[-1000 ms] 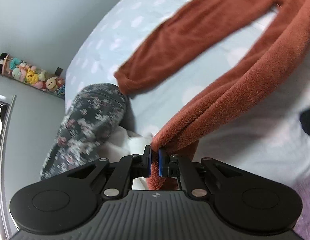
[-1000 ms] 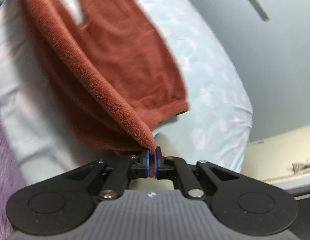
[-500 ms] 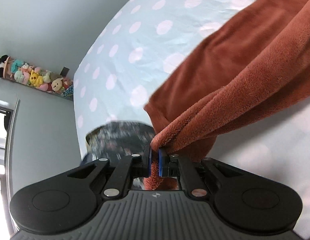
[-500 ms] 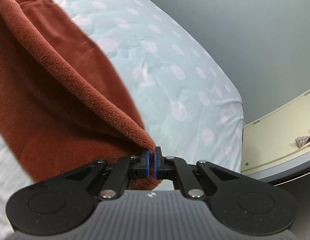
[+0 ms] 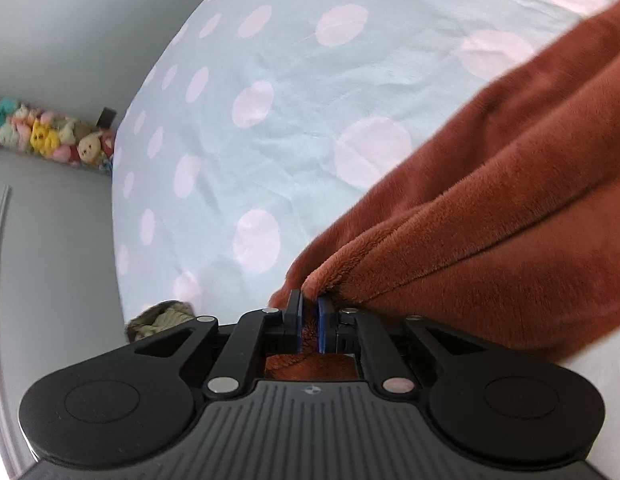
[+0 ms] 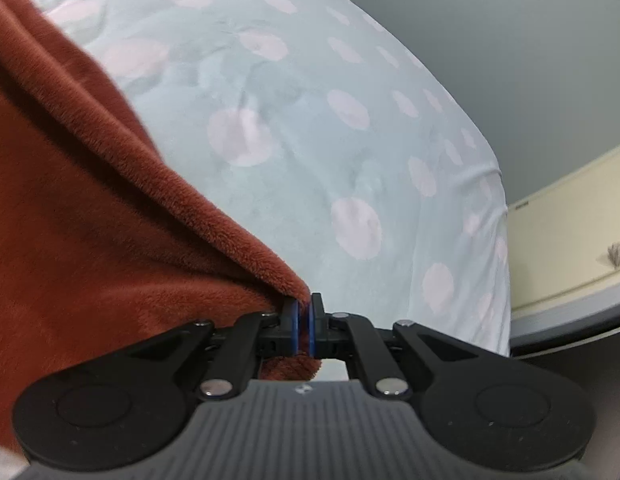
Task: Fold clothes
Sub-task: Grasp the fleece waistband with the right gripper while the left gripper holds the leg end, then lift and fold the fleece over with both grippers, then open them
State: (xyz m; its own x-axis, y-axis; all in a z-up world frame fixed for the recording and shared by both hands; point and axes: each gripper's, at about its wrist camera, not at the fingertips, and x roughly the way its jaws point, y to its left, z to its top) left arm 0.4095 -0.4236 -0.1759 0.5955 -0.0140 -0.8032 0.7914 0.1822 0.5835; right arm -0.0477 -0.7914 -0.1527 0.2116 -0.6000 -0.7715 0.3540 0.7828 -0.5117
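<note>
from the left wrist view, the left gripper (image 5: 309, 312) sits low over a bed covered by a pale blue sheet (image 5: 270, 140) with big pink dots. a rust-brown fleece garment (image 5: 490, 220) runs from the upper right down to the gripper, bunched in soft folds. its edge lies between the blue pads (image 5: 321, 322), and the jaws have just been opening; a small gap shows between the pads with fleece in it, and the pads no longer look pressed tight on it. just left of the gripper, at the edge of the bed, a crumpled olive-grey piece of cloth (image 5: 160, 318) peeks out. far off on the left, a row of soft toys (image 5: 50, 136) sits along the wall.

from the right wrist view, the right gripper (image 6: 304, 322) is clenched on a corner of the same brown fleece garment (image 6: 90, 240), which fills the left side of the view and drapes away up and to the left. a bit of fleece pokes out below the pads. the dotted sheet (image 6: 330, 120) spreads behind, curving down to the bed's edge on the right. beyond it stands a cream-coloured cabinet (image 6: 562, 248), with a small grey thing on it too blurred to tell.
</note>
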